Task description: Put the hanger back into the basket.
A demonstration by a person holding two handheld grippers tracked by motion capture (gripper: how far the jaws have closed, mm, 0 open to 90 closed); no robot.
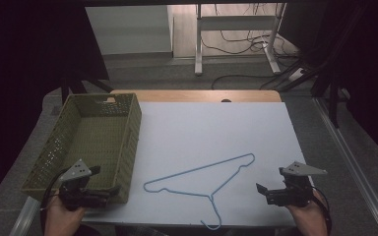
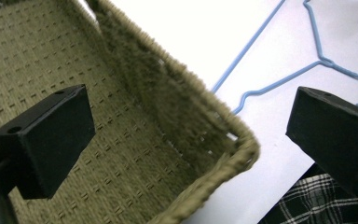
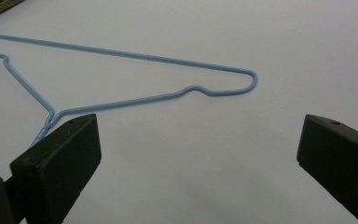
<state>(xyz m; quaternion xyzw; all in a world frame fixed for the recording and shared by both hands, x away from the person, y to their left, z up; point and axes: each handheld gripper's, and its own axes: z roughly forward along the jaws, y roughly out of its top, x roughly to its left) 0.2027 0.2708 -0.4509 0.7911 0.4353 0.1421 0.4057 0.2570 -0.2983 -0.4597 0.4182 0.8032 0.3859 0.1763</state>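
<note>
The blue wire hanger (image 1: 204, 184) lies flat on the white sheet (image 1: 216, 132) covering your counter, near the front edge, hook pointing toward you. It sits between your two hands, touched by neither. Your right gripper (image 1: 268, 189) hovers just to its right, jaws spread wide and holding nothing, aimed across the hanger. Your left gripper (image 1: 109, 183) hangs over the near right corner of the green woven basket (image 1: 128, 147), jaws likewise parted and empty. The basket stands just left of the hanger.
</note>
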